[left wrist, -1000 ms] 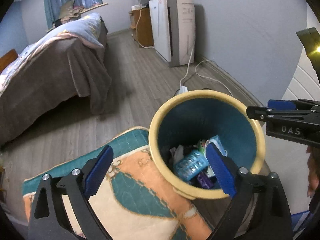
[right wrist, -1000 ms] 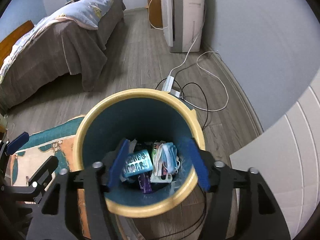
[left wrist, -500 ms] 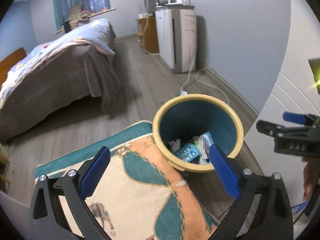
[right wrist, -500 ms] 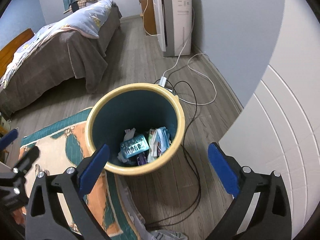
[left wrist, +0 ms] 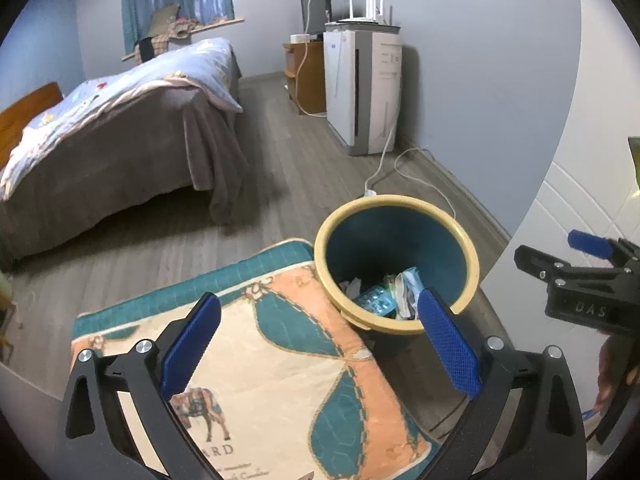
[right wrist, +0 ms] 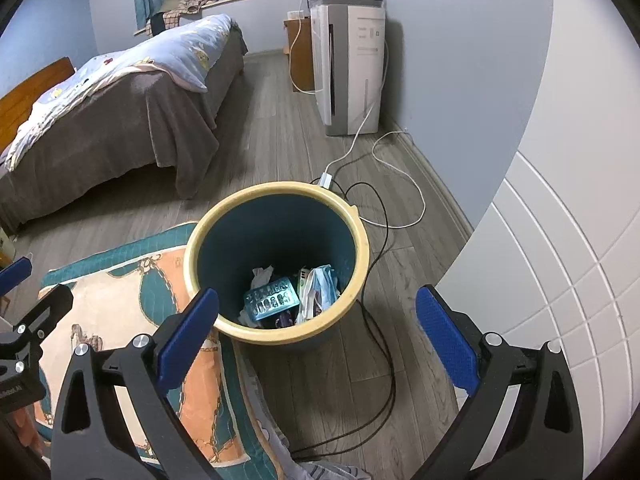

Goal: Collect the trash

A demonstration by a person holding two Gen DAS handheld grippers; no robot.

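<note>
Below and ahead of both tongs, trash (right wrist: 276,300) inside bin (right wrist: 208,224), left tongs (left wrist: 320,344) released, right tongs (right wrist: 316,340) just spread, empty.

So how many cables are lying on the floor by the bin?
3: a white cable looping from the appliance, and two black ones right of the bin. More may be hidden.

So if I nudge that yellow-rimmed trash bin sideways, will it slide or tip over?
The trash bin would probably slide or tip easily: it looks like thin plastic with only a few wrappers at the bottom, so likely light. It is tall and narrower at the base, which favours tipping. The rug edge beside it might catch the base.
</note>
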